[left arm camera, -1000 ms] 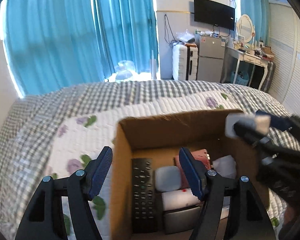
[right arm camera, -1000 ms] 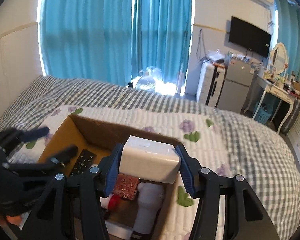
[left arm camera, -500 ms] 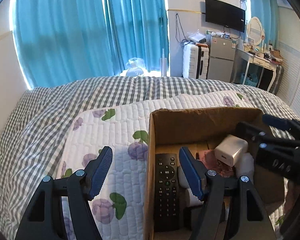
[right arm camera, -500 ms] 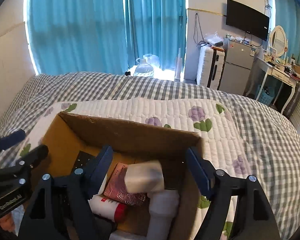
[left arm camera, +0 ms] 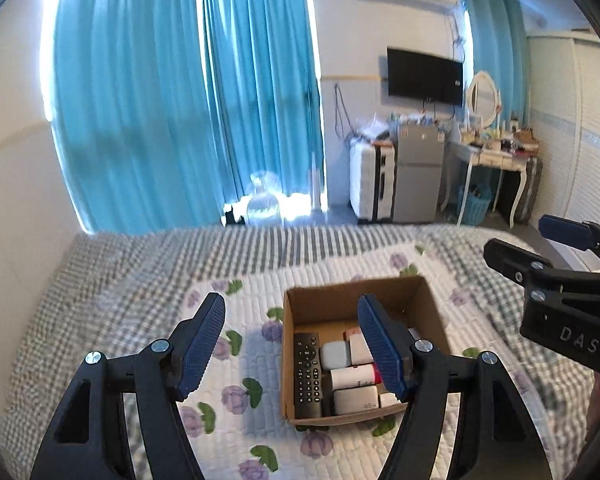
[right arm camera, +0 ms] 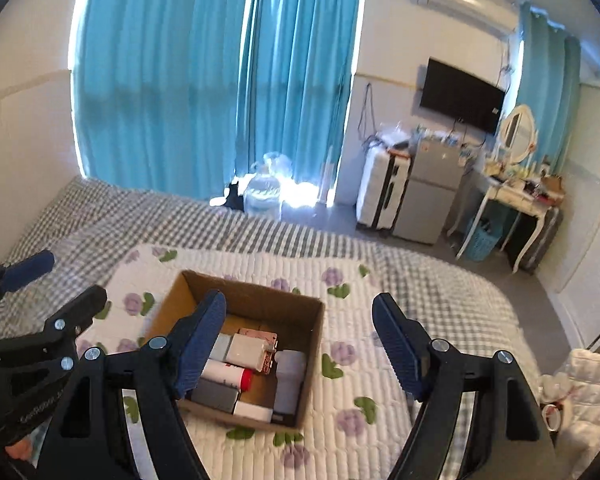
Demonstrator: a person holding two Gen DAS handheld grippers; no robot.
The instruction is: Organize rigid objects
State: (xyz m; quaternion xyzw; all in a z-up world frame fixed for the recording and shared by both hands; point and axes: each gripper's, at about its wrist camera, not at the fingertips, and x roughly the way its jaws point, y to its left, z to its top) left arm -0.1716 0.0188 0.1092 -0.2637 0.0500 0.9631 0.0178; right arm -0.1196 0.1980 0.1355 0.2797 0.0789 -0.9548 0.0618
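Both tools are pulling up and away now: right tool spread and empty, left tool spread too, the white charger lying inside the cardboard box on the bed; drop-off looking done.

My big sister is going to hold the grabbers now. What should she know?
Left gripper: open, holding nothing, raised above the bed.
Right gripper: open, holding nothing, also raised.
The cardboard box sits on the flowered quilt. Inside lie the black remote, the white charger, a white tube with a red cap and other small items.
Done: everything visible is packed. No loose items show on the quilt.
Left: probably nothing; check outside the views.
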